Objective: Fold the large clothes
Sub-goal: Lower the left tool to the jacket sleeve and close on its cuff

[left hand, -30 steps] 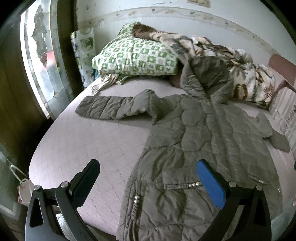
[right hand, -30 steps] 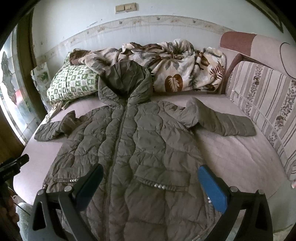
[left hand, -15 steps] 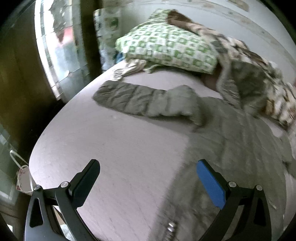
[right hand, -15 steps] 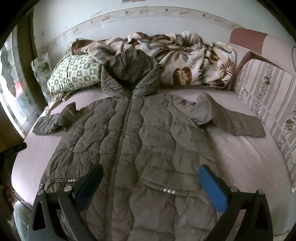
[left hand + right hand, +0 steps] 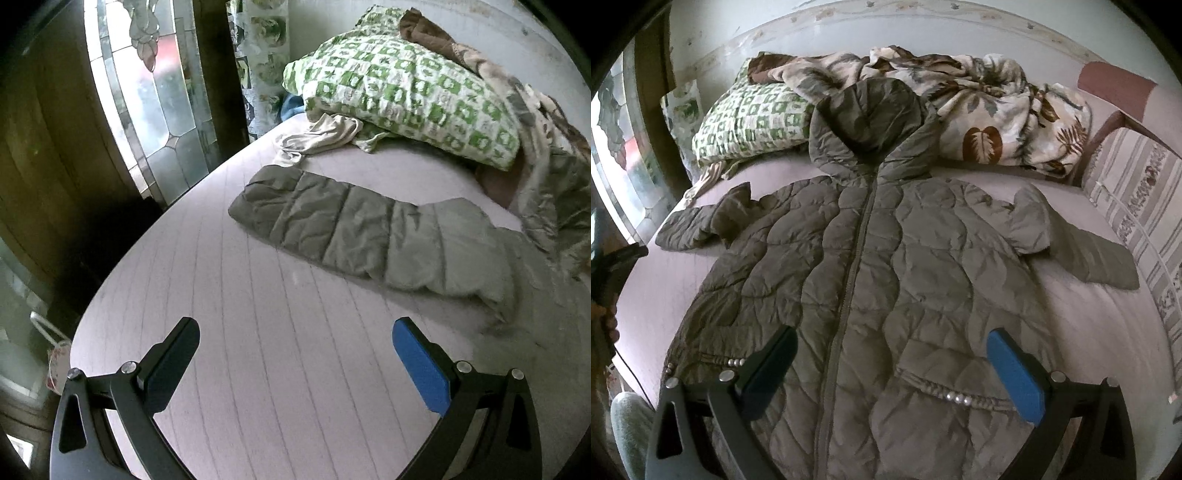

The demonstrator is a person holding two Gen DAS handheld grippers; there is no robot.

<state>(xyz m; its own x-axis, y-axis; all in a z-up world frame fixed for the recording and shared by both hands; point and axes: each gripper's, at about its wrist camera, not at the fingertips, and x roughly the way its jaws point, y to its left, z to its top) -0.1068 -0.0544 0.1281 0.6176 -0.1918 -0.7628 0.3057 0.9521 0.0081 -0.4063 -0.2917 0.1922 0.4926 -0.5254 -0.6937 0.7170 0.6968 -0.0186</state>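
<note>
The quilted olive coat (image 5: 871, 280) is lying front-up and zipped on the bed (image 5: 1082, 317), its hood (image 5: 868, 122) resting up against the leaf-print blanket (image 5: 993, 122) by the wall and both sleeves spreading out to the sides. Its left-hand sleeve (image 5: 354, 236) is stretching flat across the mattress toward the window (image 5: 147, 96), with a pale crumpled garment (image 5: 321, 136) lying just beyond its cuff and the green checked pillow (image 5: 402, 81) sitting behind that. You are holding your right hand-held gripper (image 5: 890, 373) over the lower part of the coat, fingers spread wide and gripping nothing. You are holding your left hand-held gripper (image 5: 295, 362) above bare mattress near the bed's edge, short of the sleeve, likewise gaping wide and carrying nothing. A striped cushion (image 5: 1141, 210) is standing along the bed's right side.
</note>
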